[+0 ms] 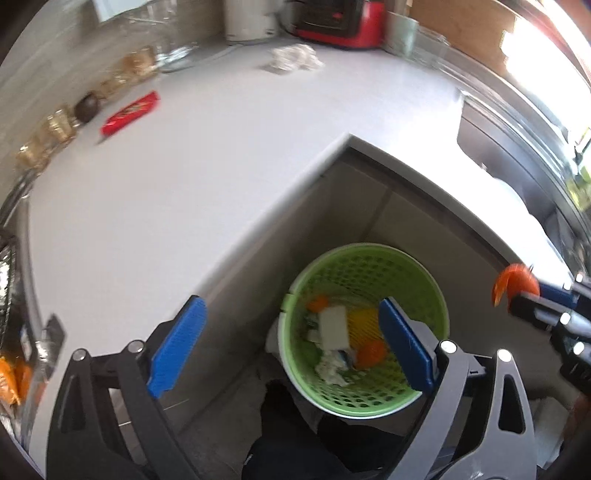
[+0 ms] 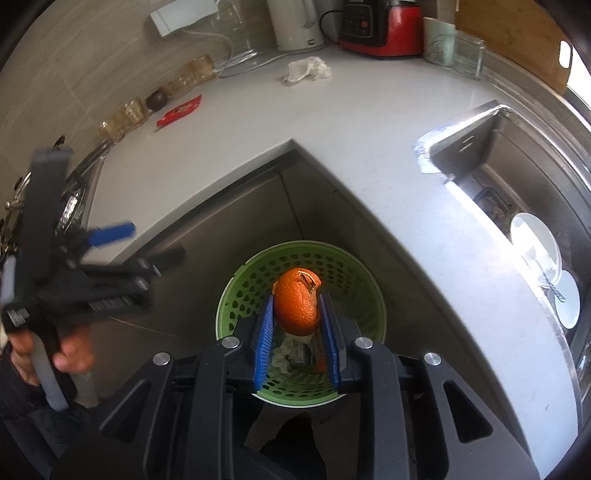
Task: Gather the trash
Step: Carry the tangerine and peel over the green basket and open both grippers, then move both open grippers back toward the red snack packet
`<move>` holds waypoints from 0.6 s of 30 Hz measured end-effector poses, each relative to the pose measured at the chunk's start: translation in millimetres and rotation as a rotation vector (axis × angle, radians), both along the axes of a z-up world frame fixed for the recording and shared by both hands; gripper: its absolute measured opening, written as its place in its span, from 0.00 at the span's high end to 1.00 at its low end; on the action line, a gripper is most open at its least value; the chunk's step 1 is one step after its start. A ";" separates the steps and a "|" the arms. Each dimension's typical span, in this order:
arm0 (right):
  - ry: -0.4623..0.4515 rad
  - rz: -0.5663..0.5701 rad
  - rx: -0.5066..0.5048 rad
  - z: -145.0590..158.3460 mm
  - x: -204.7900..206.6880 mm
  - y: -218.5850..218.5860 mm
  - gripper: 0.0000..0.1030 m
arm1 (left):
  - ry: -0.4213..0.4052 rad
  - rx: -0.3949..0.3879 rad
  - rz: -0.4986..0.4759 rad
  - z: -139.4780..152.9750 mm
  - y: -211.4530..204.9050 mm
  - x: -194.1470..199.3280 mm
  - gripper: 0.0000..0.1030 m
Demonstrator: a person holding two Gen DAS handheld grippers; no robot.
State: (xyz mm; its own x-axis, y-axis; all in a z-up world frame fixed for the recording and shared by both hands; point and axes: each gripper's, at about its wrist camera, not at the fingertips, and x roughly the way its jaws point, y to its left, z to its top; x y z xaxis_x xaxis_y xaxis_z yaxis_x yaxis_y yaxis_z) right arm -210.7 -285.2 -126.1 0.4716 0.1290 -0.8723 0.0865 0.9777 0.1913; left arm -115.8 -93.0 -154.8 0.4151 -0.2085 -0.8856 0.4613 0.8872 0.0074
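Note:
A green perforated trash basket (image 1: 369, 258) stands on the floor in the corner below the white counter; it holds orange peel, a white block and crumpled paper. It also shows in the right wrist view (image 2: 354, 266). My right gripper (image 2: 297, 314) is shut on a piece of orange peel (image 2: 297, 304) and holds it above the basket; that peel also shows in the left wrist view (image 1: 511, 282). My left gripper (image 1: 291, 314) is open and empty above the basket's left side. A red wrapper (image 1: 131, 112) and a crumpled white tissue (image 1: 295, 55) lie on the counter.
A white kettle (image 2: 295, 22), a red and black appliance (image 2: 380, 26) and a pale cup (image 2: 439, 40) stand at the counter's back. Glass jars (image 2: 129, 110) line the left wall. A steel sink (image 2: 517, 206) with white dishes lies to the right.

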 end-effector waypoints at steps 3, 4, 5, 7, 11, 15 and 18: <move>0.025 0.013 0.002 -10.3 2.9 7.8 0.51 | -0.010 -0.007 0.049 5.3 18.7 10.0 0.13; 0.026 0.011 -0.002 -11.2 3.0 9.1 0.41 | -0.011 -0.010 0.067 7.0 25.2 13.7 0.13; 0.025 0.011 -0.003 -11.3 3.4 10.5 0.39 | -0.010 -0.012 0.078 7.5 28.3 15.8 0.13; 0.025 0.012 0.002 -10.5 6.4 12.6 0.38 | -0.011 -0.018 0.100 9.5 36.9 20.5 0.13; 0.008 0.003 -0.018 -3.5 13.9 13.5 0.28 | -0.018 -0.017 0.121 11.6 44.3 27.0 0.13; -0.033 -0.016 -0.047 10.7 25.4 15.8 0.18 | -0.038 -0.024 0.142 21.6 54.5 40.0 0.13; -0.056 -0.026 -0.051 17.0 34.7 17.3 0.12 | -0.057 -0.031 0.168 30.9 63.6 55.5 0.12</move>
State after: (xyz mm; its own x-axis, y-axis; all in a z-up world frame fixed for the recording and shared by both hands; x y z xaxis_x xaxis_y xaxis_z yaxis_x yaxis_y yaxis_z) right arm -176.1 -267.9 -109.1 0.5224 0.0722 -0.8497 0.1028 0.9838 0.1468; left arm -60.3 -29.4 -123.9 0.4957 -0.1591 -0.8538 0.3060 0.9520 0.0003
